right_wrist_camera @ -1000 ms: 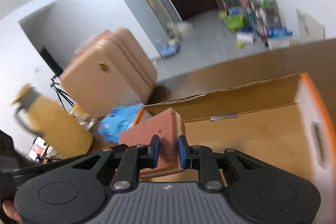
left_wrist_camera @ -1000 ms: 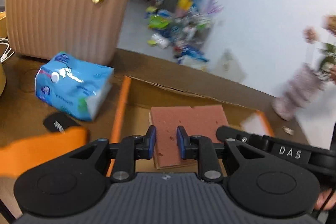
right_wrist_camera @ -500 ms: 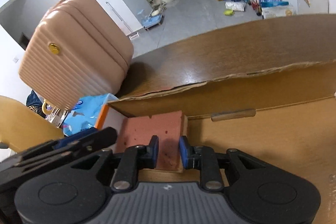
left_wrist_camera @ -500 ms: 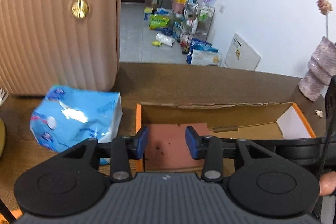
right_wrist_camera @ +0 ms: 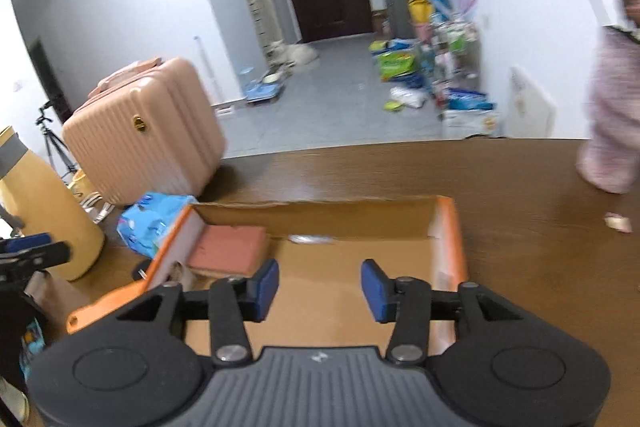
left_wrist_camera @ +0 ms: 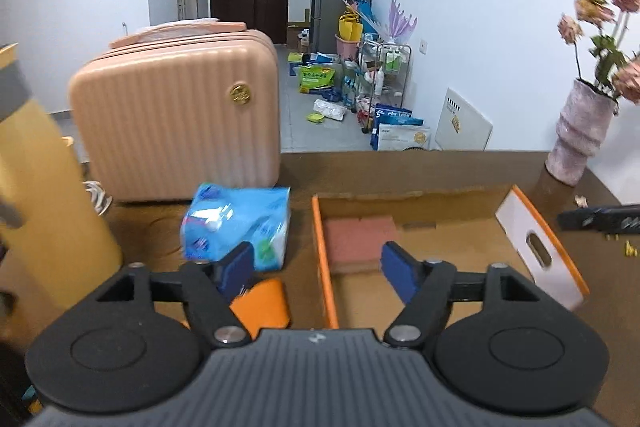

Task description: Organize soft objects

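A reddish-pink sponge (left_wrist_camera: 358,239) lies in the far left corner of an open cardboard box with orange rims (left_wrist_camera: 323,269); it also shows in the right wrist view (right_wrist_camera: 228,251), in the same box (right_wrist_camera: 451,247). A blue tissue pack (left_wrist_camera: 236,225) lies on the brown table left of the box, also seen in the right wrist view (right_wrist_camera: 154,219). My left gripper (left_wrist_camera: 316,273) is open and empty, above the box's left rim. My right gripper (right_wrist_camera: 320,285) is open and empty over the box's middle.
A pink ribbed suitcase (left_wrist_camera: 180,115) stands behind the tissue pack. A yellow flask (left_wrist_camera: 36,211) stands at the left. An orange object (left_wrist_camera: 264,303) lies left of the box. A vase with flowers (left_wrist_camera: 580,135) stands at the back right. The table's far edge (right_wrist_camera: 400,147) faces a cluttered floor.
Both grippers held the sponge, then opened and let it go in the box's corner. Both have pulled back and up from it.
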Motion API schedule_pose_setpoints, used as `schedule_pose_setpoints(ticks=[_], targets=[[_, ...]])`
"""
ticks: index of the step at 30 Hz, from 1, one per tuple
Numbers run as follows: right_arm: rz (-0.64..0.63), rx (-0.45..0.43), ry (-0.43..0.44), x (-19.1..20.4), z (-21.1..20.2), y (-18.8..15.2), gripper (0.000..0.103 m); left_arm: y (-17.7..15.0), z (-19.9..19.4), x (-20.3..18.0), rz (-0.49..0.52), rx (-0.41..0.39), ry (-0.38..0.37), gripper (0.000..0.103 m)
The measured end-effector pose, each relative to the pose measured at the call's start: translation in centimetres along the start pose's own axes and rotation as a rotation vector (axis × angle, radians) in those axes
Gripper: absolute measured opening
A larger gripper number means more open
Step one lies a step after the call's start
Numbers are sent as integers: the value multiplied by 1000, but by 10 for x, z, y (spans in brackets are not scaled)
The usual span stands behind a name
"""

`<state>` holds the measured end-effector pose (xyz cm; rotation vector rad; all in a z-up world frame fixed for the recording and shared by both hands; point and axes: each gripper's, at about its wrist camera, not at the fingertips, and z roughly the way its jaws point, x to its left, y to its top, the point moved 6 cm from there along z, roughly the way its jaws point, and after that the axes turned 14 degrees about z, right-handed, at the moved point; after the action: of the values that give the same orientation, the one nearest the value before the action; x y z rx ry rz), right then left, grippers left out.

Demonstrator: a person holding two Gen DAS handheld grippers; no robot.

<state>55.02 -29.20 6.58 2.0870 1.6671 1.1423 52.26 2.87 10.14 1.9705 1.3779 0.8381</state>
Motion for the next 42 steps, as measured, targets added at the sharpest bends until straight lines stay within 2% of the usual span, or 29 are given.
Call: schedule_pose_setpoints(ticks=[4, 7, 11, 16, 21, 23, 24, 28, 32, 34, 36, 38, 42], targets=[[10, -45, -36, -21, -47, -18, 56, -19, -34, -9, -23, 0, -8, 77], [7, -78, -23, -25, -79, -37, 59, -35, -61, -19, -11, -33, -8, 82], [-33, -141, 8, -23, -116, -72, 69, -71, -92, -35, 11, -61, 3, 83], [-98, -194, 50, -25, -153, -136, 72, -130, -127, -60, 63, -109, 62, 85], [-206, -299, 12, -27, -183, -214, 76, -197, -158, -79, 18, -145, 20, 86], [-241, -327, 11, -27, -194, -247, 81, -220, -172, -88, 19, -196, 11, 93], [-248, -341, 15, -27, -198, -262, 83, -228, -176, -91, 19, -206, 17, 93], [-223, -365, 38, -27, -214, -314, 83, -260, -196, -101, -9, -241, 37, 94], [-105, -351, 103, -32, -229, -359, 85, -290, -216, -110, -49, -259, 45, 98], [-91, -336, 103, -35, -230, -373, 85, -298, -218, -114, -30, -251, 30, 99], [-143, -327, 62, -33, -228, -384, 85, -299, -214, -118, -1, -241, 25, 99], [-173, -337, 32, -30, -225, -387, 85, -297, -208, -117, -7, -233, 25, 99], [-147, -342, 58, -24, -214, -378, 84, -294, -186, -114, -32, -209, 9, 99]])
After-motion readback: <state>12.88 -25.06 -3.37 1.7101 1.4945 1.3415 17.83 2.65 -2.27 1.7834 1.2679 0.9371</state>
